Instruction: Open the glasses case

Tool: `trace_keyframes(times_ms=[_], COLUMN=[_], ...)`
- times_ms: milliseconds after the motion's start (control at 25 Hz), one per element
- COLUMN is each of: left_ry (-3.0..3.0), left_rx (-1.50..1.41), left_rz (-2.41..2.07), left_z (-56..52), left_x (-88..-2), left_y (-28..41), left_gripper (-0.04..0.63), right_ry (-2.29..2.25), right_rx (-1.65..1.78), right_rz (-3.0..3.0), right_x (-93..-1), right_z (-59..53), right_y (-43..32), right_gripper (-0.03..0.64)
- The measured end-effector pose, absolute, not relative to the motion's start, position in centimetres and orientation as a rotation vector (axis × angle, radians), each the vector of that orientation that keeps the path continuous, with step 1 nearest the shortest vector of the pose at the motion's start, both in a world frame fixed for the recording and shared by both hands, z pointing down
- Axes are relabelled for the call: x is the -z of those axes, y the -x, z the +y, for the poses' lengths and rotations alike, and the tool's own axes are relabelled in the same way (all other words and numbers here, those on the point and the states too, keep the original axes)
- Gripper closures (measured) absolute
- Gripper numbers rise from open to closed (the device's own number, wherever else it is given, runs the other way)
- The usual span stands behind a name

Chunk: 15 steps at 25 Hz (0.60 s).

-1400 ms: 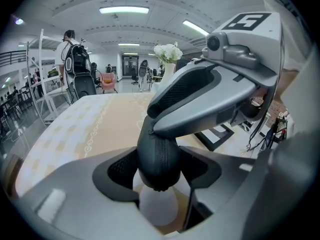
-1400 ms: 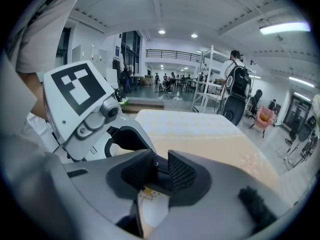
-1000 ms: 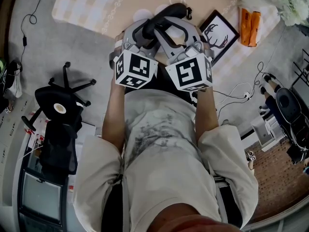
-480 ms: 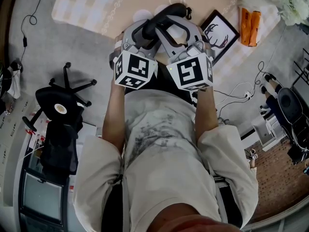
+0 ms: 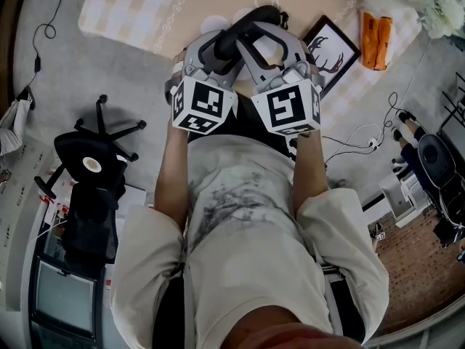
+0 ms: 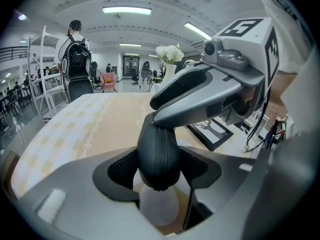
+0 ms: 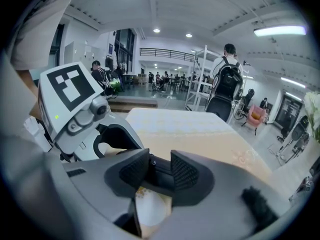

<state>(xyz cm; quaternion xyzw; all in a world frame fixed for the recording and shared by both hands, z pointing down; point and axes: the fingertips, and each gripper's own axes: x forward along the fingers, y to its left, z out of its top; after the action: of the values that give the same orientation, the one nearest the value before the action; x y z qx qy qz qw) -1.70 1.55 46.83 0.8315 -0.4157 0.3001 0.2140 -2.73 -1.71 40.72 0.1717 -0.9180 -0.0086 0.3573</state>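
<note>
Above the table's near edge, both grippers hold the black zipped glasses case [image 5: 254, 13]. In the left gripper view one rounded end of the case [image 6: 159, 154] stands between the ribbed pads [image 6: 122, 166], and my left gripper [image 6: 159, 170] is shut on it. My right gripper [image 7: 160, 171] has just been opening its jaws a little. The case's edge [image 7: 159, 176] still fills the gap between its pads [image 7: 134, 171], which touch it. In the head view the left gripper [image 5: 216, 47] and the right gripper [image 5: 265, 43] meet side by side at the case.
On the beige table [image 5: 131, 6] lie a framed antler picture [image 5: 330, 49], an orange packet [image 5: 375, 41] and white flowers [image 5: 443, 2]. A white disc [image 6: 159, 204] lies under the case. A black office chair [image 5: 91, 166] stands on the floor at the left. A person with a backpack [image 6: 75, 44] stands far off.
</note>
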Motion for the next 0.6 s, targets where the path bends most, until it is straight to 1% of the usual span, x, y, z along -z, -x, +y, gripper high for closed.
trace_keyframes(times_ms=[600], left_ry=[-2.305], left_rx=[-0.828], left_rz=[-1.159], left_z=[1.6], left_x=[-46.9], left_y=[1.7], left_gripper=[0.330], right_ry=[-0.503], right_rx=[0.016], right_rz=[-2.344], right_x=[-40.9], right_z=[-2.9], right_y=[1.7], right_gripper=[0.479])
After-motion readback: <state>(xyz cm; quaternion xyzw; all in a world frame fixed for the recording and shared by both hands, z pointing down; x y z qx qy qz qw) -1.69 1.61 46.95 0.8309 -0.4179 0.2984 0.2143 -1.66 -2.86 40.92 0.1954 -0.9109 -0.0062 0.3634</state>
